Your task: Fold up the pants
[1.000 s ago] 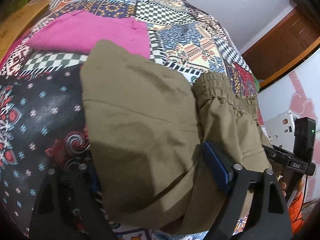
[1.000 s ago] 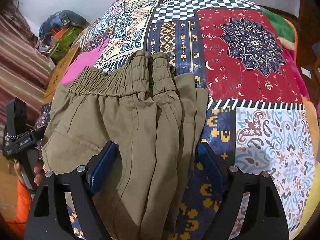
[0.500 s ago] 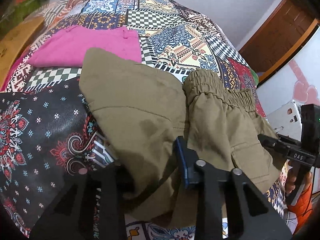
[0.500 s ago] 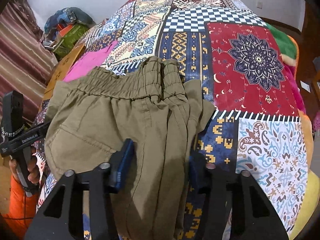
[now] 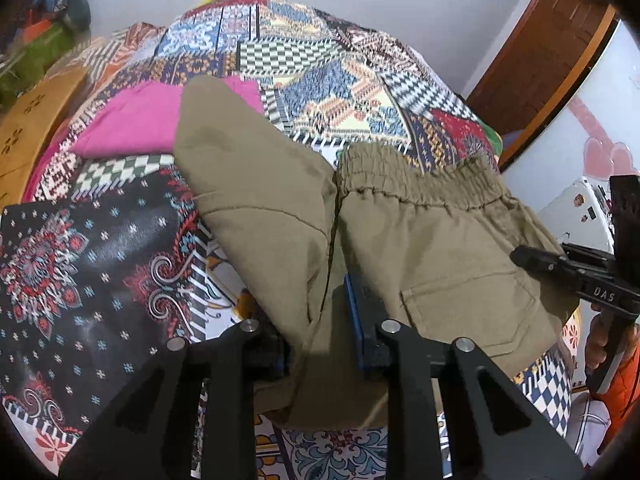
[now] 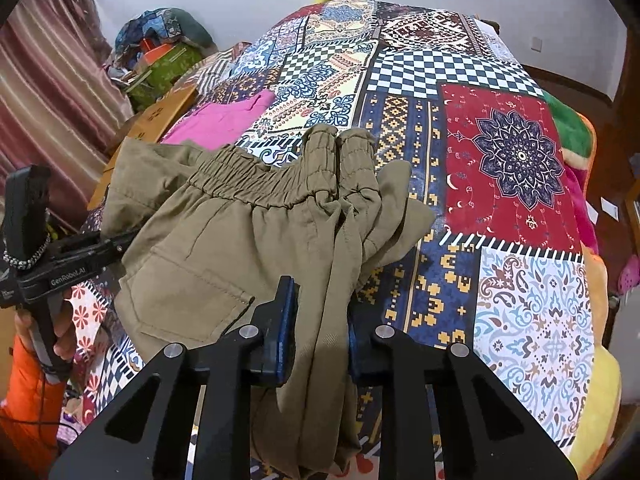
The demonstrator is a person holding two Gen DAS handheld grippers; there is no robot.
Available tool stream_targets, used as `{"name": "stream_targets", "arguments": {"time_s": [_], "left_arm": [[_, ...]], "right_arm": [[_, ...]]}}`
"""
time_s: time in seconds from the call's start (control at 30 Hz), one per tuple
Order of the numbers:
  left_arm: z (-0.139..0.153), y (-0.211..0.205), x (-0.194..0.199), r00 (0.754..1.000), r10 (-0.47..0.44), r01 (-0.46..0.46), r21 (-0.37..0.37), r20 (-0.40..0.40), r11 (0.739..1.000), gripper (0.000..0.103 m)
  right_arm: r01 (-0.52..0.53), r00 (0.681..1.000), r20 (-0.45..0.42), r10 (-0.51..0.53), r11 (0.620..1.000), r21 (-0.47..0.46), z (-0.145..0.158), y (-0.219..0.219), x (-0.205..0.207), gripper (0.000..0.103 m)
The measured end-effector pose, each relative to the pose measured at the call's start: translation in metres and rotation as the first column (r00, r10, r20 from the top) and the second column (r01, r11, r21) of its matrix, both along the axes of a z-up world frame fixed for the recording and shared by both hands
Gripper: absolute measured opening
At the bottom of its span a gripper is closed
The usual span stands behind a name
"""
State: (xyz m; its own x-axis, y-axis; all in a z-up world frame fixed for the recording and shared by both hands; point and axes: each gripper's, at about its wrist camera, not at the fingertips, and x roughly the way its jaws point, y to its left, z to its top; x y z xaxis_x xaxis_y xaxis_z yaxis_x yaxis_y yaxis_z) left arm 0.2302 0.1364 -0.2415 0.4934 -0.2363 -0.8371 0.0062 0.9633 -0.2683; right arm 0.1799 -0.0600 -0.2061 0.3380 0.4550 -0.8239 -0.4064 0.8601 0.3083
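Note:
Olive-brown pants (image 5: 432, 240) lie bunched on a patchwork bedspread (image 5: 320, 80), elastic waistband away from me, a back pocket showing. My left gripper (image 5: 320, 320) is shut on a fold of the pants near the bed's front edge. In the right wrist view the same pants (image 6: 224, 248) hang lifted, and my right gripper (image 6: 320, 320) is shut on a gathered strip of their cloth. Each gripper shows in the other's view: the right one (image 5: 576, 276) at the right, the left one (image 6: 64, 264) at the left.
A folded pink garment (image 5: 144, 120) lies behind the pants, also in the right wrist view (image 6: 224, 120). A cardboard box (image 6: 160, 124) and a pile of clutter (image 6: 160, 48) stand beside the bed on the left. A wooden door (image 5: 552, 56) is at the right.
Both grippers went from open to shut on the pants' cloth and have lifted it, so the waistband end has risen off the bedspread.

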Motion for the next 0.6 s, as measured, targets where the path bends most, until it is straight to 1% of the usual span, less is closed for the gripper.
{"name": "stream_targets", "arguments": {"time_s": [0.03,0.07,0.1,0.13,0.17,0.2,0.27,0.4,0.6], "left_arm": [[-0.003,0.001,0.001,1.000,0.005,-0.005,-0.006,-0.009,1.000,0.024],[-0.007,0.004,0.003,1.000,0.016,-0.016,-0.012,-0.019,1.000,0.018],[-0.011,0.007,0.005,0.999,0.030,-0.030,-0.010,-0.027,0.999,0.007],[-0.014,0.008,0.006,0.998,0.047,-0.047,0.002,-0.039,0.999,0.006],[-0.016,0.011,0.007,0.997,0.057,-0.057,-0.010,-0.046,0.998,0.006],[-0.016,0.014,0.006,0.997,0.069,-0.070,-0.032,-0.042,0.997,0.006],[-0.012,0.012,0.004,0.997,0.075,-0.076,-0.024,-0.029,0.997,0.004],[0.008,0.008,-0.004,0.997,0.064,-0.064,-0.009,0.030,0.998,0.002],[0.041,0.008,-0.015,0.994,0.051,-0.050,-0.012,0.096,0.999,0.002]], "right_arm": [[0.003,1.000,-0.005,-0.003,1.000,0.002,-0.001,0.001,0.002,0.020],[0.007,1.000,-0.011,-0.007,1.000,0.007,-0.002,0.001,0.004,0.020],[0.012,1.000,-0.016,-0.012,1.000,0.012,-0.003,0.000,0.005,0.020],[0.017,1.000,-0.019,-0.017,1.000,0.015,-0.003,0.000,0.005,0.020],[0.021,1.000,-0.021,-0.020,1.000,0.018,-0.003,0.000,0.006,0.020],[0.020,1.000,-0.017,-0.020,1.000,0.016,-0.002,-0.001,0.004,0.020],[0.015,1.000,-0.002,-0.015,1.000,0.005,0.002,0.000,0.001,0.017],[0.013,1.000,0.024,-0.013,1.000,0.006,0.010,0.002,-0.001,0.013],[0.008,0.998,0.066,-0.009,1.000,0.020,0.030,0.005,-0.001,0.010]]}}
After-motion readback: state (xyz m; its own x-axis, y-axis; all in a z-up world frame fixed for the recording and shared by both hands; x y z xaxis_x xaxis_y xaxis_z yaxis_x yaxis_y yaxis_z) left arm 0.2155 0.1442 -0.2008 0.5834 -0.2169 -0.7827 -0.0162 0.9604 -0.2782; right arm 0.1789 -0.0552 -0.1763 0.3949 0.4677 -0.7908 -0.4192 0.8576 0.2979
